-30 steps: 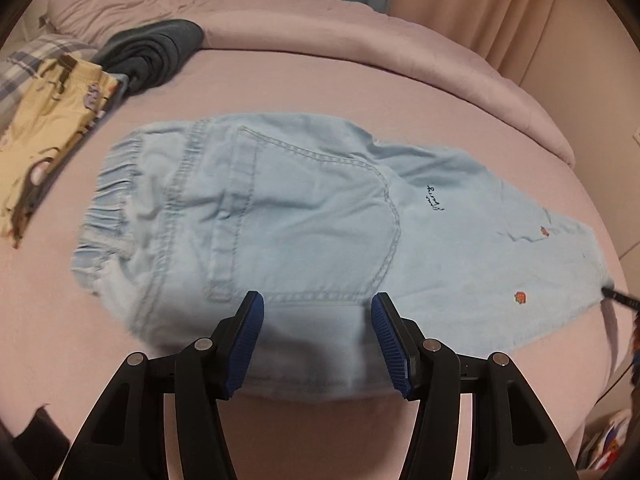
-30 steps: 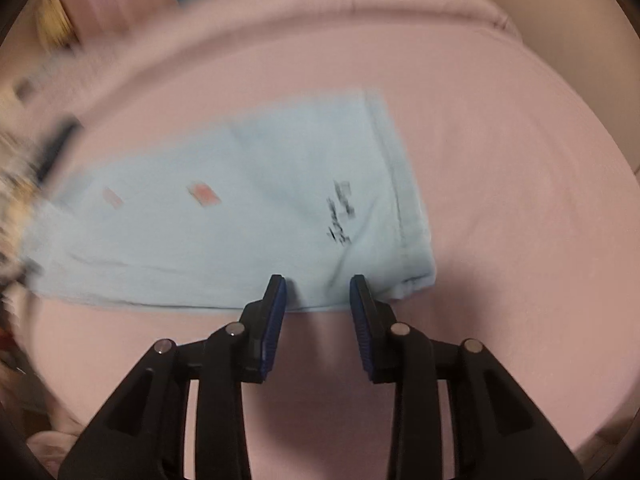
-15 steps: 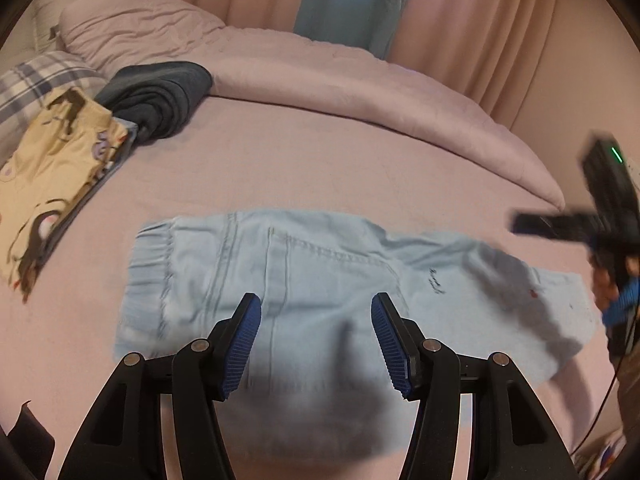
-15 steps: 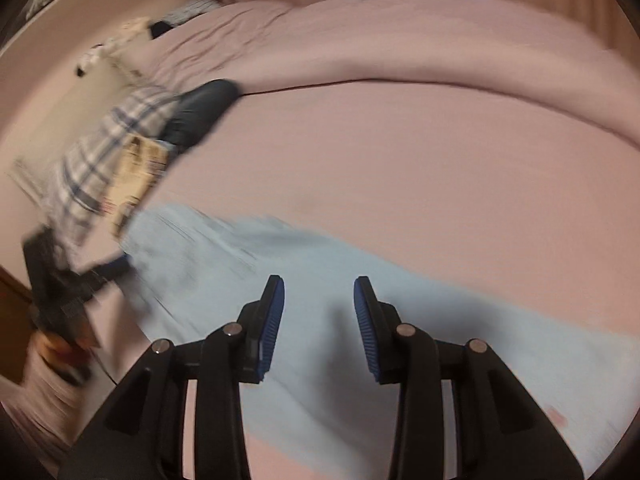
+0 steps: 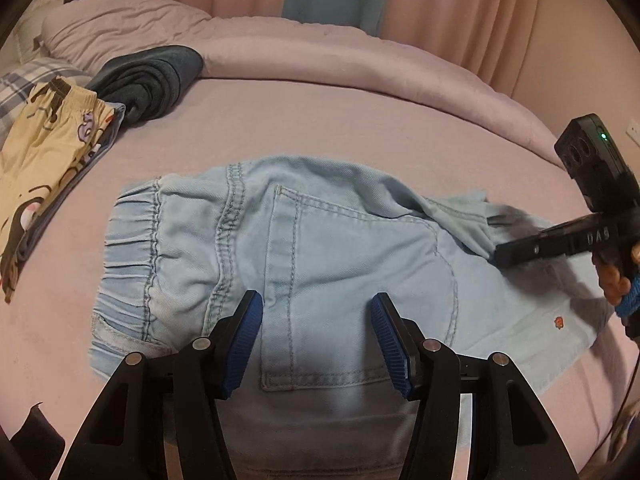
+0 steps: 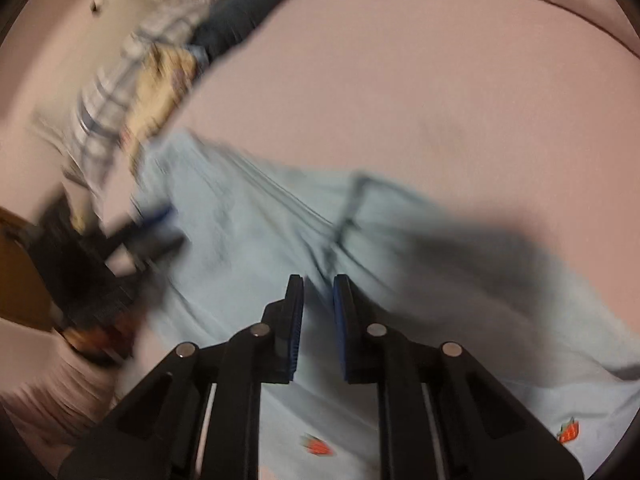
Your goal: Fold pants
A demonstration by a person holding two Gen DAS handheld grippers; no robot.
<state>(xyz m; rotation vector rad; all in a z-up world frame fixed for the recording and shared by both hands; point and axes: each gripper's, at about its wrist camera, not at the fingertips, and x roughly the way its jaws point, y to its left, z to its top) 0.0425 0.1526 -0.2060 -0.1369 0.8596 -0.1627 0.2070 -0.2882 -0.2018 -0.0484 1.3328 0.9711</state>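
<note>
Light blue denim pants (image 5: 320, 248) lie flat on the pink bed, elastic waistband to the left, back pocket up, legs to the right. My left gripper (image 5: 316, 336) is open and empty, hovering over the seat of the pants. My right gripper (image 5: 520, 250) comes in from the right and is closed on a lifted fold of the pants leg. In the blurred right wrist view the right gripper (image 6: 318, 312) has its jaws nearly together over the pants (image 6: 260, 240), which carry small red marks. The left gripper (image 6: 132, 240) shows there at the left.
A yellow patterned garment (image 5: 44, 152) and a dark grey folded garment (image 5: 148, 80) lie at the far left of the bed. A rolled pink duvet (image 5: 320, 56) runs along the back. Pink curtains hang behind. The bed edge is near the right.
The right gripper has swung in over the leg end, narrowed its jaws and pulled a fold of the leg up and leftward. The left gripper stayed open and has dropped closer to the seat.
</note>
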